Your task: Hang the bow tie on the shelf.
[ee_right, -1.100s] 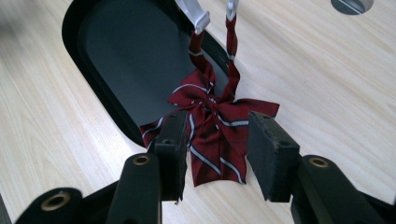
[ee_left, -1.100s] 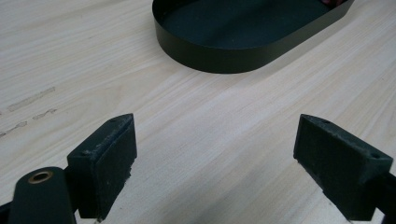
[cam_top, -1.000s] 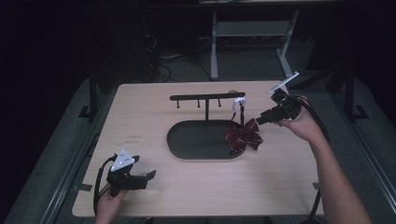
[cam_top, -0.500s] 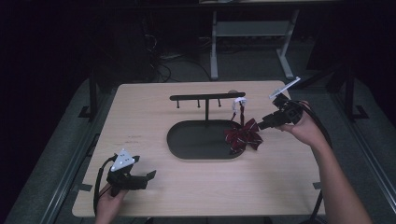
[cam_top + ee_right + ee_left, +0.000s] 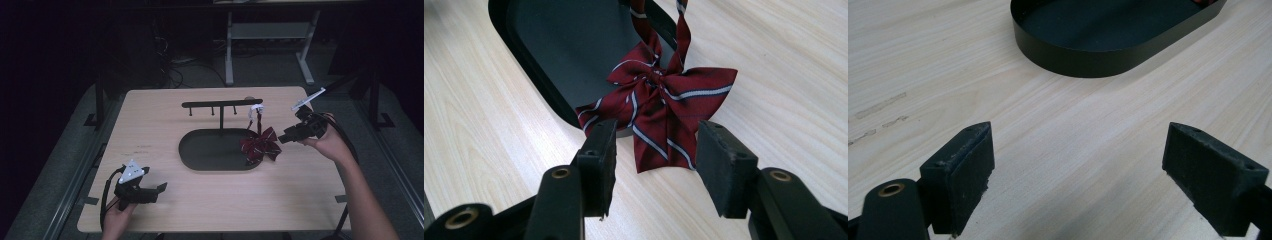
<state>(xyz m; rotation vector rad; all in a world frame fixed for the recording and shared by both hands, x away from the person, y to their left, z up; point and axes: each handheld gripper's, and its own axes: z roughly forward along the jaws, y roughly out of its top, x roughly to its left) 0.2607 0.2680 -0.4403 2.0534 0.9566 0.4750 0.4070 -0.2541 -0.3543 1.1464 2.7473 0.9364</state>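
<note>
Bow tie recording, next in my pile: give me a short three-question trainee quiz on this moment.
1. True or false: the right gripper is clamped on the bow tie.
2. Where does the bow tie hang from? A) the right end of the stand's bar B) the left gripper C) the table edge
3. What lies between the left gripper's jaws?

Key:
1. False. Its jaws have just been opening; the bow's lower tail sits in front of the gap, the pads apart from it.
2. A. Its strap loops over that end, and the bow rests on the rim of the black tray.
3. Nothing but bare table.
</note>
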